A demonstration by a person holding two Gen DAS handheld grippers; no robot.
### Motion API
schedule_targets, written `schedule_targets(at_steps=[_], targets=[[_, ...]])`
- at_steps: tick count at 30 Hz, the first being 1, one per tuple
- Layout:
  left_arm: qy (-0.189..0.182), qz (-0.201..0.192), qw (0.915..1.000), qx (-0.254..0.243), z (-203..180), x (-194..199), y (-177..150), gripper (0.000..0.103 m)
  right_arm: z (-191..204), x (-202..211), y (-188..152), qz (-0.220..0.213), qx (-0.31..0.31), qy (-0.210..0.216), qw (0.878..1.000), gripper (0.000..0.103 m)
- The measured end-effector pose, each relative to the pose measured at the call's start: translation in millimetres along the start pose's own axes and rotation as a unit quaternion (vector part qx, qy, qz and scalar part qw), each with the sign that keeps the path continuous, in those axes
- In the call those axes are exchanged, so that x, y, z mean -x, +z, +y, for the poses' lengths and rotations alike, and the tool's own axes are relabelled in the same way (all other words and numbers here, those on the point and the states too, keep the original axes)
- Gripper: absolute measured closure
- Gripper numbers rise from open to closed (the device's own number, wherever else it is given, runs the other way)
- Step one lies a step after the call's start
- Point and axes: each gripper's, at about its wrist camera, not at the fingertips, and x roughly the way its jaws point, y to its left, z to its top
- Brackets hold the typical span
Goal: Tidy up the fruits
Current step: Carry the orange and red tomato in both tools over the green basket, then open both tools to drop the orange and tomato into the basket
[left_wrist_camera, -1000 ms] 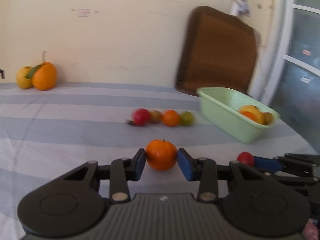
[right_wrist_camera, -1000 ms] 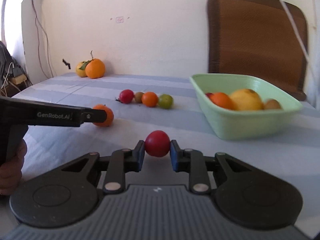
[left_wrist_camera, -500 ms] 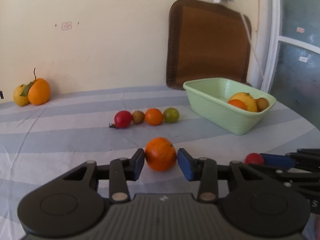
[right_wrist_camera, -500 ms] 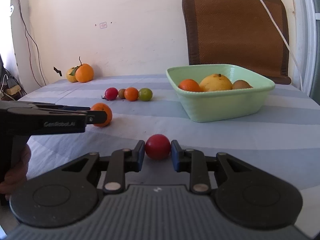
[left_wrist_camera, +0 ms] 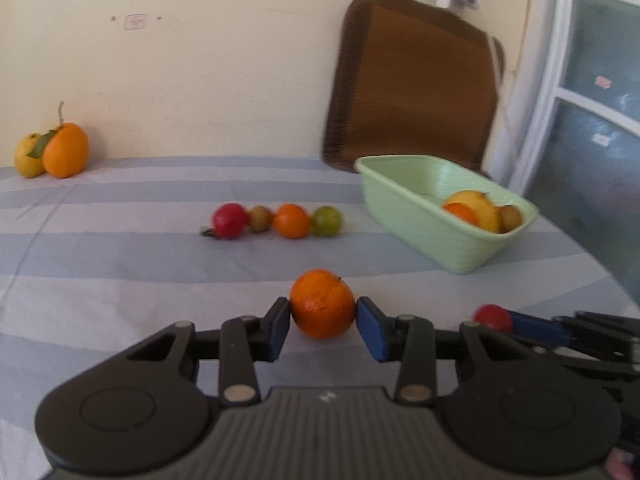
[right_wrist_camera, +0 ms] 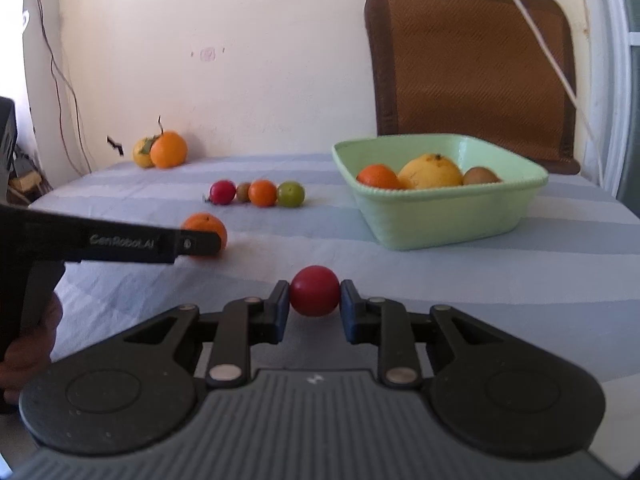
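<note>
My left gripper [left_wrist_camera: 322,322] is shut on an orange [left_wrist_camera: 322,303], held just above the striped cloth. My right gripper [right_wrist_camera: 314,306] is shut on a small red fruit [right_wrist_camera: 314,290]; it also shows in the left wrist view [left_wrist_camera: 492,317]. The left gripper and its orange [right_wrist_camera: 204,229] show at the left of the right wrist view. A light green basket [right_wrist_camera: 448,216] holds an orange, a yellow fruit and a brown fruit. A row of small fruits lies mid-table: red [left_wrist_camera: 229,220], brown, orange [left_wrist_camera: 293,220] and green [left_wrist_camera: 327,221].
A large orange [left_wrist_camera: 66,156] with a leaf and a yellow fruit [left_wrist_camera: 27,155] sit at the far left against the wall. A brown chair back [right_wrist_camera: 472,68] stands behind the basket. A white cable [right_wrist_camera: 540,40] hangs across it. The table edge curves at the right.
Both grippers keep their fruits. The left wrist view has swung, so the basket and chair sit further right. The right wrist view has shifted, with the basket now further right.
</note>
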Motion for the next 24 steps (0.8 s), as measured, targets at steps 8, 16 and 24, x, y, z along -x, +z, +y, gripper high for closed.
schedule_targets(at_steps=[8,16,24], targets=[[-0.050,-0.029,0.9979,-0.030,-37,3,35,0.066,-25,27,14,-0.094,-0.031,-0.026,0.995,0.074],[-0.075,-0.014,0.9963,-0.040,-68,-46,78,0.066,-79,7,44,-0.113,-0.077,-0.047,0.989,0.074],[-0.095,0.036,0.9948,-0.004,-69,-102,102,0.066,-102,-24,54,-0.096,-0.095,-0.041,0.990,0.072]])
